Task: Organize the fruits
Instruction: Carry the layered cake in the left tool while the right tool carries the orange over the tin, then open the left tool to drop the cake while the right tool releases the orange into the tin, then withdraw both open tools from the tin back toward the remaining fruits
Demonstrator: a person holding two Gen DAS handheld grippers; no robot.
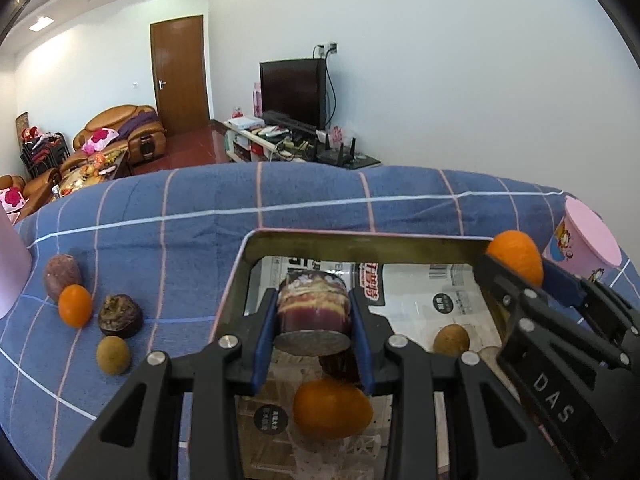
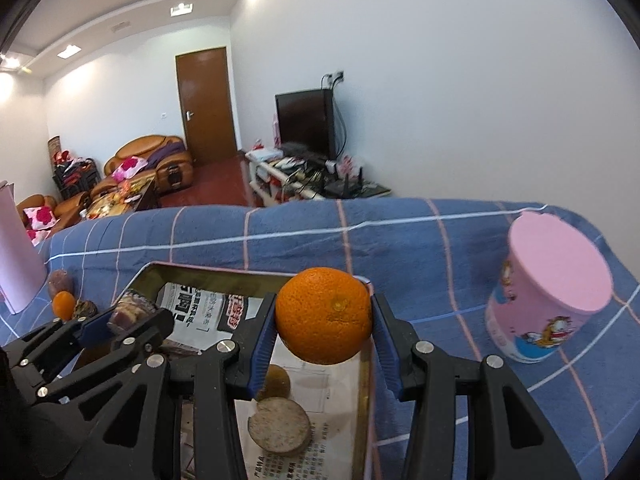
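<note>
My left gripper (image 1: 314, 316) is shut on a purple cut sugarcane piece (image 1: 313, 312) and holds it above the newspaper-lined metal tray (image 1: 360, 246). My right gripper (image 2: 324, 328) is shut on an orange (image 2: 323, 314) above the tray's right rim (image 2: 363, 380); it also shows at the right in the left wrist view (image 1: 516, 256). In the tray lie an orange (image 1: 332, 408), a brown round fruit (image 1: 451, 340), and a cut sugarcane disc (image 2: 279, 426). Left of the tray on the blue cloth sit a small orange (image 1: 75, 305), a passion fruit (image 1: 62, 276), a dark wrinkled fruit (image 1: 120, 316) and a brown fruit (image 1: 113, 355).
A pink cartoon cup (image 2: 548, 292) stands on the blue checked cloth (image 2: 440, 248) right of the tray. A pink object (image 2: 16, 248) stands at the far left. Beyond the table edge are a TV stand (image 1: 296, 140), sofa and door.
</note>
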